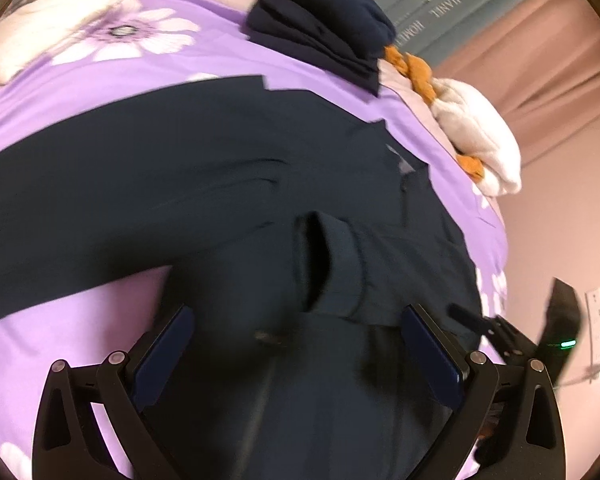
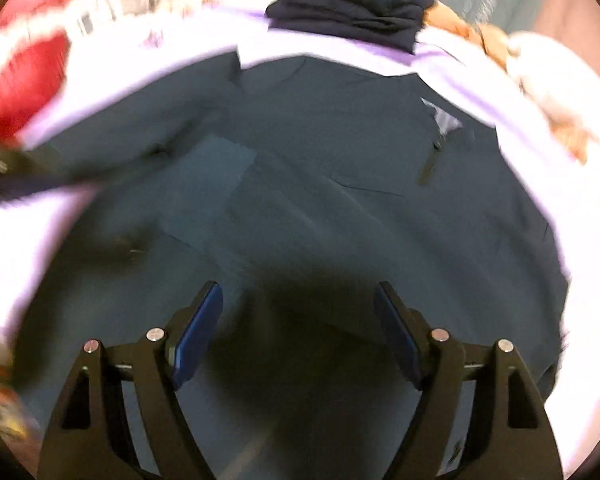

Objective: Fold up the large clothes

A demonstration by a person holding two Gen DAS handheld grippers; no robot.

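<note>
A large dark navy jacket (image 1: 180,168) lies spread on the purple flowered bedspread (image 1: 100,84). Its sleeve cuff (image 1: 332,264) lies folded over the body, just ahead of my left gripper (image 1: 296,320), which is open above the cloth. In the right wrist view the jacket (image 2: 340,152) fills the middle, with its zipped collar (image 2: 436,140) at the upper right. My right gripper (image 2: 298,296) is open and empty, hovering over the jacket's lower part. The right gripper also shows in the left wrist view (image 1: 540,336) at the right edge.
A pile of folded dark clothes (image 1: 324,28) sits at the far side of the bed, also in the right wrist view (image 2: 352,4). White and orange bedding (image 1: 476,132) lies at the right edge. Pink curtains (image 1: 540,40) hang behind. Red fabric (image 2: 24,76) is at the left.
</note>
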